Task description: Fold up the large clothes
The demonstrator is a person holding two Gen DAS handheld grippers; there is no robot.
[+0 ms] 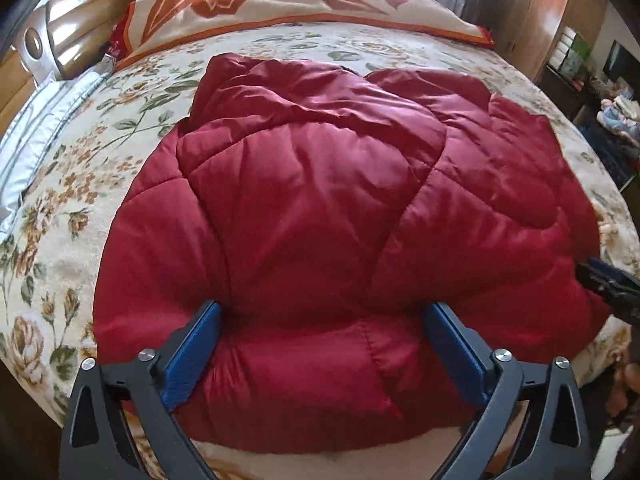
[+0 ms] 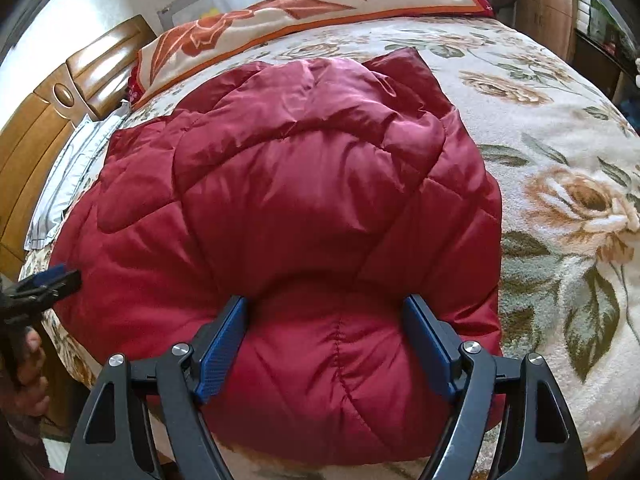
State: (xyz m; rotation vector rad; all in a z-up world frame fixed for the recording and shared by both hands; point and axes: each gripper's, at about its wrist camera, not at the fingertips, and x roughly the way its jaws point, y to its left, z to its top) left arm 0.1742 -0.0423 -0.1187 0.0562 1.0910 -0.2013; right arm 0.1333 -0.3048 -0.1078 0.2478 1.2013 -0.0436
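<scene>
A dark red quilted puffy coat (image 1: 320, 184) lies folded over on the bed; it also fills the right wrist view (image 2: 296, 184). My left gripper (image 1: 322, 312) straddles the near padded edge of the coat, its blue pads (image 1: 196, 352) pressed into the fabric on both sides, jaws wide. My right gripper (image 2: 326, 304) grips the near edge further right the same way, its pads (image 2: 222, 348) sunk into the padding. Each gripper shows at the edge of the other's view, the right one (image 1: 604, 280) and the left one (image 2: 44, 284).
The bed has a cream floral blanket (image 1: 80, 184). A folded orange-flowered blanket (image 1: 280, 4) lies at the far side. A wooden headboard (image 1: 60, 40) and grey pillow (image 1: 32, 140) are to the left. Shelves with clutter (image 1: 600, 80) stand at the right.
</scene>
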